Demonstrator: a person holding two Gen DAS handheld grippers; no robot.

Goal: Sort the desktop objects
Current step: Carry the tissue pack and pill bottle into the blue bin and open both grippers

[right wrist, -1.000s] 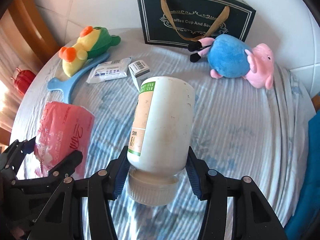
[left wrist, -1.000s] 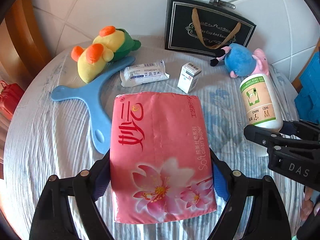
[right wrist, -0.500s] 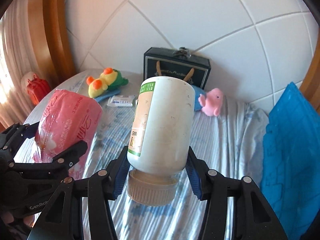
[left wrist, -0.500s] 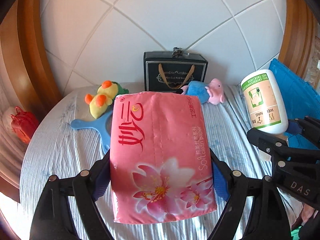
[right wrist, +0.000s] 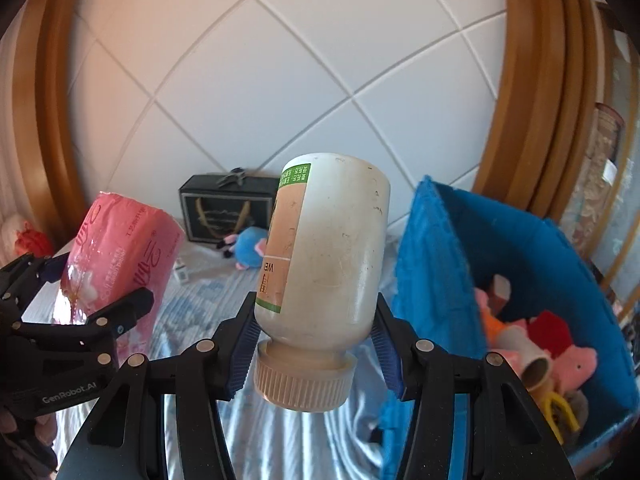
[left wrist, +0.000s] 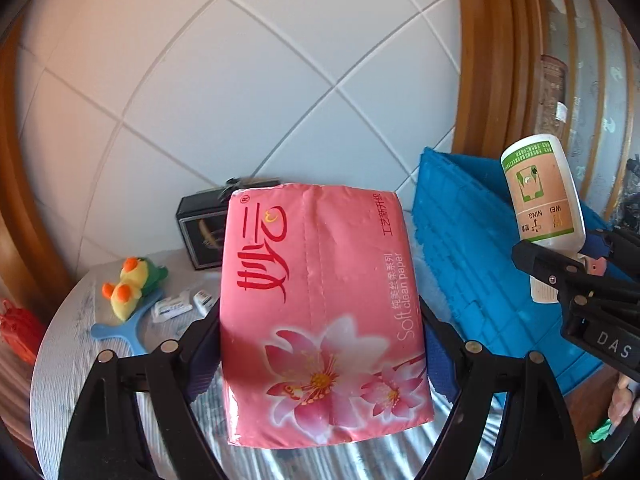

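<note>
The left gripper clamps a pink tissue pack held above the surface; the right gripper grips a white bottle cap-down, just left of the blue bin. Beyond, further left, a blue plush lies before a black gift bag

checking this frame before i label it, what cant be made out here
- Left wrist view: the tissue pack hides the table middle and most of the black gift bag.
- Left wrist view: print on the small packets is too small to read.
- Right wrist view: the white bottle shows only a sliver of its label.
- Right wrist view: items low in the blue bin are heaped together, partly hidden by its wall.
</note>
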